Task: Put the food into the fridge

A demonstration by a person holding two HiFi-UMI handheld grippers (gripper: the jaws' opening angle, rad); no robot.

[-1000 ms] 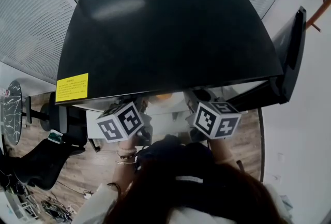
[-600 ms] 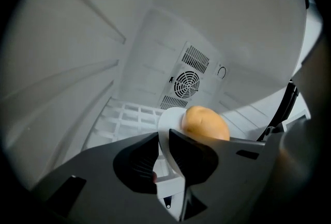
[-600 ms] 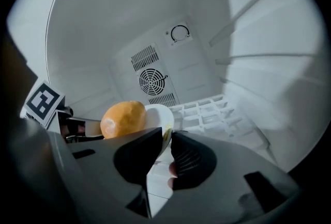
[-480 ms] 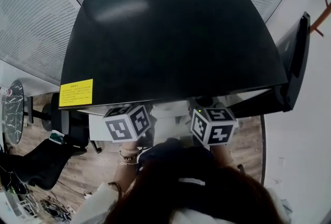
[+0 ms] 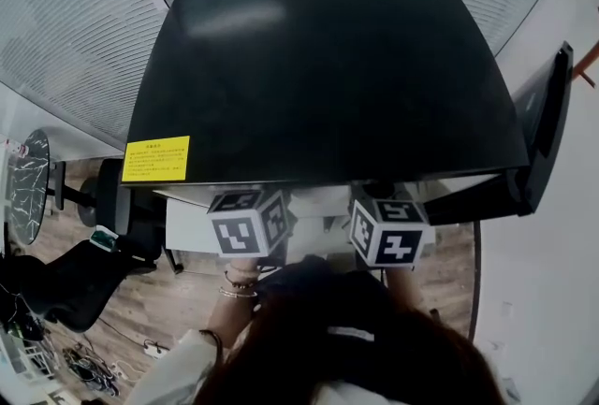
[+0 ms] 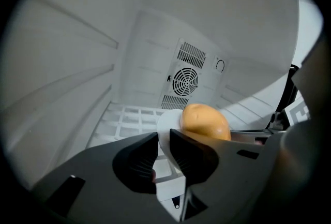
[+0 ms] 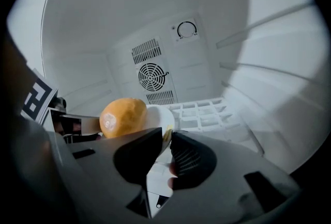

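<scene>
A round orange-brown food item (image 6: 205,121) (image 7: 122,116) lies in a white dish (image 6: 168,122) (image 7: 158,114) inside the white fridge, just above its wire shelf (image 6: 126,117). My left gripper (image 6: 163,137) has the dish's near rim between its jaws, which are opening; the pads still touch the rim. My right gripper (image 7: 166,137) is closed on the opposite rim. From the head view only the marker cubes (image 5: 248,224) (image 5: 388,233) show, below the black fridge top (image 5: 328,66); the jaws and the dish are hidden there.
The fridge door (image 5: 547,132) stands open at the right. A fan grille (image 6: 184,81) and a dial (image 7: 186,29) sit on the back wall. A black chair (image 5: 65,286) and a round table (image 5: 23,188) stand on the wooden floor at the left.
Both marker cubes have moved closer under the fridge's front edge. The orange food that showed at the opening a second ago is now hidden beneath the black top.
</scene>
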